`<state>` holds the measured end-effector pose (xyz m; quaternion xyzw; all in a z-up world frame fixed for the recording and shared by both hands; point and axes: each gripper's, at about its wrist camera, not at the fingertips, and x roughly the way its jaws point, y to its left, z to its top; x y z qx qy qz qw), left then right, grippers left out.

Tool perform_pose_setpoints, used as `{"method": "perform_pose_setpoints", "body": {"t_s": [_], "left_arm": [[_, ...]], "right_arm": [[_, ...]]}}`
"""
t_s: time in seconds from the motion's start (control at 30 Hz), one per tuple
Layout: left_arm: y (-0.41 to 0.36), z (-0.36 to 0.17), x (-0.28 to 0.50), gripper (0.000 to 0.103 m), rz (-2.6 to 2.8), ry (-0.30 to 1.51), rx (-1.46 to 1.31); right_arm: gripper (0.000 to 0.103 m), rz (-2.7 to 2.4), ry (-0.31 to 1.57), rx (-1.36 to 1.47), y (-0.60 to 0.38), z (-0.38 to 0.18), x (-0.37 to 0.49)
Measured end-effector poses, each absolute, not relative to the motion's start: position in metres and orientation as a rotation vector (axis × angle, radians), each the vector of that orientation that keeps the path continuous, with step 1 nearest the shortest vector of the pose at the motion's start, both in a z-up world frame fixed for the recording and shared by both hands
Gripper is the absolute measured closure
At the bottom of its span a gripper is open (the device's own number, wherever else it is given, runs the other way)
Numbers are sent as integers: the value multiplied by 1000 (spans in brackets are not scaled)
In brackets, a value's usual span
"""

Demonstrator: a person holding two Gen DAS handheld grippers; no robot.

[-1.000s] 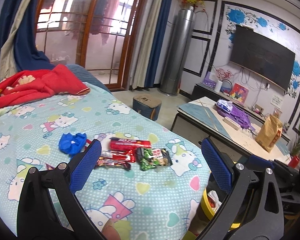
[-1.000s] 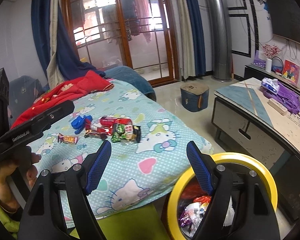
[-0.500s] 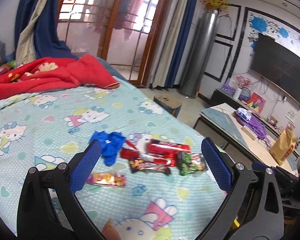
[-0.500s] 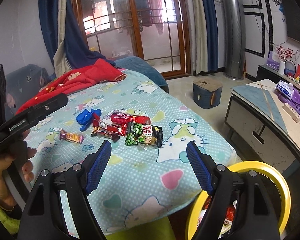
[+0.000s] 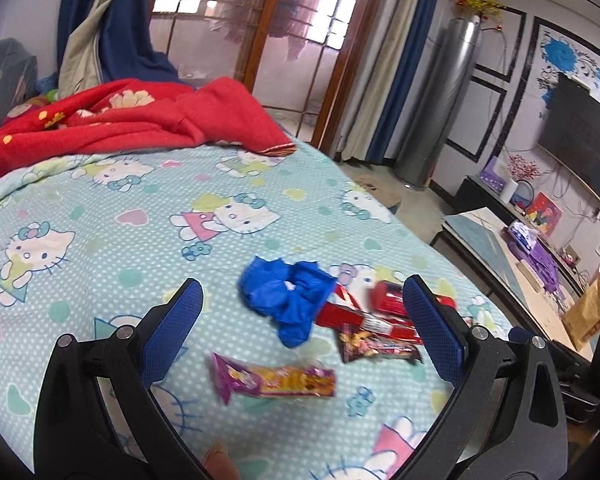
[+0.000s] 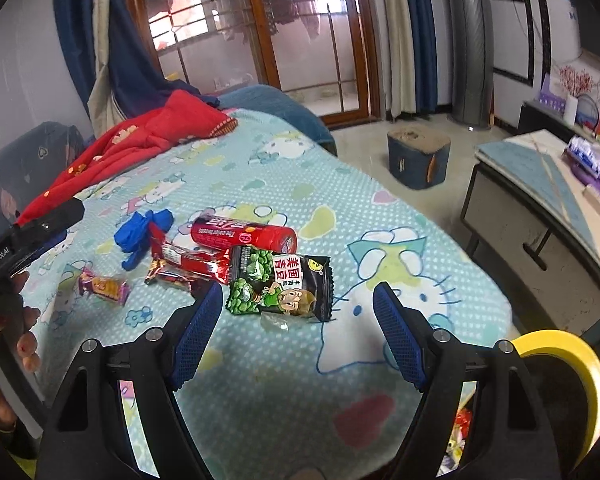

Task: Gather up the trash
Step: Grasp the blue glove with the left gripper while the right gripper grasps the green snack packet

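Observation:
Several pieces of trash lie on a Hello Kitty blanket [image 5: 100, 216]: a crumpled blue wrapper [image 5: 290, 294], a purple-orange candy wrapper [image 5: 276, 380], a dark snack wrapper [image 5: 373, 346], red wrappers [image 5: 363, 320] and a red tube [image 6: 242, 234]. A green-and-black pea bag [image 6: 282, 284] lies nearest my right gripper [image 6: 298, 316], which is open and empty just short of it. My left gripper [image 5: 298, 320] is open and empty above the blue and purple wrappers. A yellow-rimmed bin [image 6: 567, 364] with trash inside sits at the lower right.
A red blanket [image 5: 132, 120] is bunched at the far end of the bed. A low table [image 6: 547, 208] stands to the right, with a small stool [image 6: 417, 158] on the floor. A hand [image 6: 4, 340] holds the left gripper's body at the left edge.
Both grippers have moved forward and down toward the wrappers, which look larger and nearer. The bin has slid toward the lower right of the right wrist view. Both stay open.

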<state>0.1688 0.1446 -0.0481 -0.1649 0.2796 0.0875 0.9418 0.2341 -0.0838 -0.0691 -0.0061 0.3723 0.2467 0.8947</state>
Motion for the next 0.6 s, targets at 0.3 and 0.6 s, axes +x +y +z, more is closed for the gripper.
{"method": "perform_pose_setpoints", "body": {"t_s": [0.3, 0.6], "left_arm": [[158, -64, 197, 13, 183, 638, -378], [161, -86, 218, 46, 190, 724, -409]], "right_arm": [[48, 524, 878, 60, -80, -96, 263], [65, 552, 854, 69, -82, -102, 255]]}}
